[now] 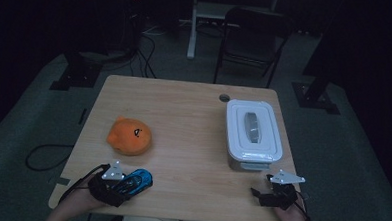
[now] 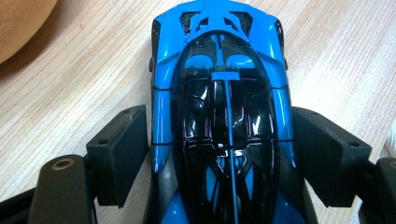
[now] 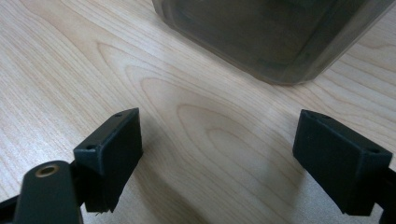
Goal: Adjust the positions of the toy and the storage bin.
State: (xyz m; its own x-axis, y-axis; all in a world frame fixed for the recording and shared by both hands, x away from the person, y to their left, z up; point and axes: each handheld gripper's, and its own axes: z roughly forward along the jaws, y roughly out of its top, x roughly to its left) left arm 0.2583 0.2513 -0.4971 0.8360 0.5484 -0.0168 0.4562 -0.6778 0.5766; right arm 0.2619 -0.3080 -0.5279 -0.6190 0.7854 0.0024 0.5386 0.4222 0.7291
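Left claw [image 2: 219, 154] straddles the blue car [image 2: 219, 116] at the bench [image 1: 193, 120] near edge, pads seemingly just off its sides, car not lifted; right claw [image 3: 219, 154] gapes empty by the shut box [image 1: 253, 130].

A blue-and-black toy car [image 2: 219, 116], an orange plush [image 1: 129, 135], and a white box [image 1: 253, 129] on light woodgrain table [image 1: 184, 110].

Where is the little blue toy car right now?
In the high view the blue toy car sits near the table's front left edge, between the left claw's jaws, just in front of the orange plush toy.
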